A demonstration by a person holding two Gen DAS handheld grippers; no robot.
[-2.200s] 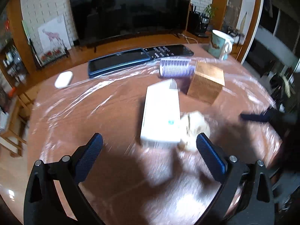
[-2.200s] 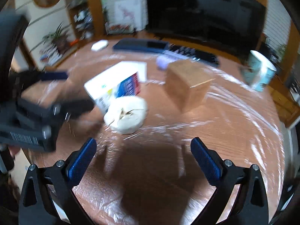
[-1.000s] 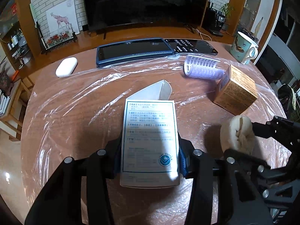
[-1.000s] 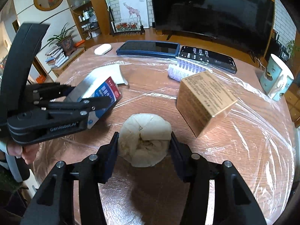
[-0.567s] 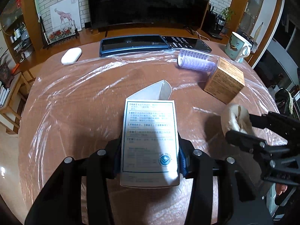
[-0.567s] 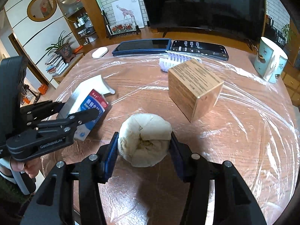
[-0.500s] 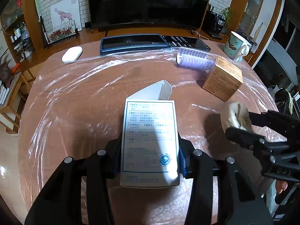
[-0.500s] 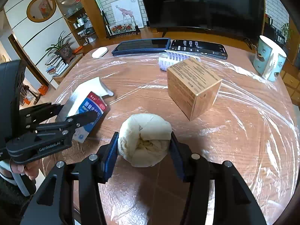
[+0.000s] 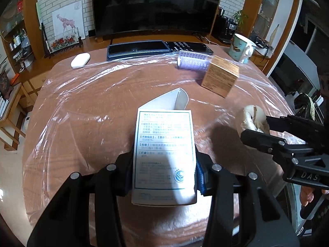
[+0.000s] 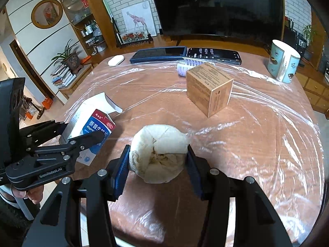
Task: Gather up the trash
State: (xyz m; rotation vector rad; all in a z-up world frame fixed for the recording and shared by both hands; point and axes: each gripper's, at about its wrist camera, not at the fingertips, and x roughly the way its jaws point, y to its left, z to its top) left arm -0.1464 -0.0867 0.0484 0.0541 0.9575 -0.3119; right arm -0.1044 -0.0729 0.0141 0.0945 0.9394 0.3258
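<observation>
My left gripper [image 9: 163, 175] is shut on an opened white medicine box [image 9: 164, 152], held above the table with its flap pointing away. From the right wrist view the same box [image 10: 96, 127] shows its red and blue face between the left gripper's [image 10: 82, 131] fingers. My right gripper [image 10: 157, 164] is shut on a crumpled ball of off-white paper [image 10: 159, 152], lifted off the table. In the left wrist view that paper ball [image 9: 251, 119] sits between the right gripper's [image 9: 257, 125] black fingers at the right edge.
A brown cardboard box [image 10: 209, 88] and a lilac striped roll [image 9: 193, 62] lie on the round table under plastic film [image 10: 267, 133]. At the far edge are a tablet [image 10: 158, 54], a phone [image 10: 213, 55], a white case [image 10: 116, 60] and a mug [image 10: 284, 61].
Both grippers, open over the box and paper at first, have shut on them and lifted. Over the last second both drew back toward the near table edge; the far objects look smaller.
</observation>
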